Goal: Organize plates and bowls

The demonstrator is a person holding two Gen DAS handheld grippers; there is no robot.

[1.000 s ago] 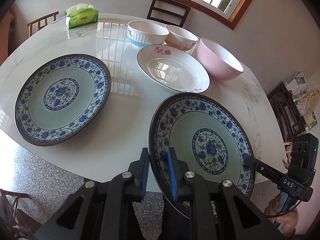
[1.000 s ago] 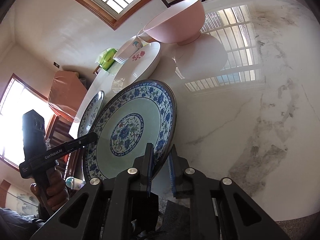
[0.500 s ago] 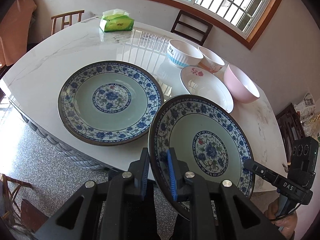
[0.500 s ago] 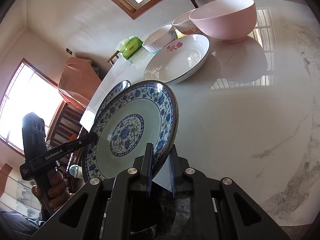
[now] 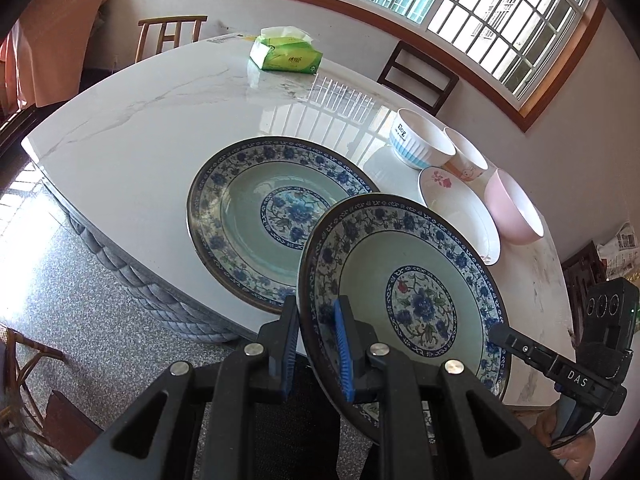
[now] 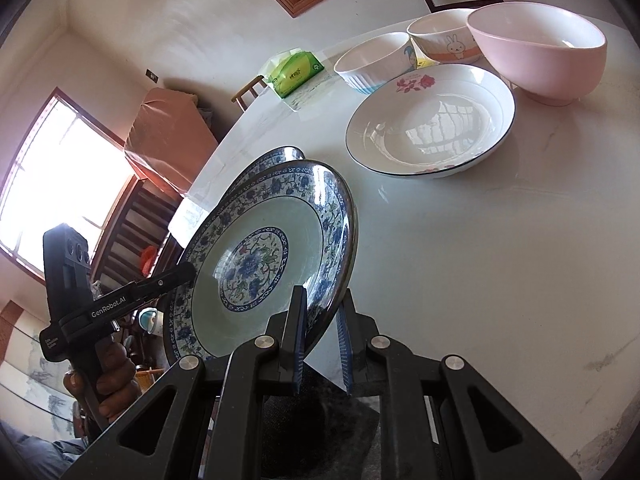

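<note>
Blue-patterned plate (image 5: 404,288) carried aloft, left gripper (image 5: 316,344) and right gripper (image 6: 322,340) each clamped on opposite rim edges.
Judgement: centre it over the matching plate (image 5: 256,216) on the marble table (image 5: 152,128), level, lower evenly; glazed ceramic, slippery, chips easily.

Blue floral plate (image 5: 404,292) tilted, off table, partly over matching plate (image 5: 256,216) lying flat. White rose plate (image 6: 432,120) flat nearby; behind it ribbed bowl (image 6: 372,62), rabbit bowl (image 6: 440,36), pink bowl (image 6: 540,52), all upright.
</note>
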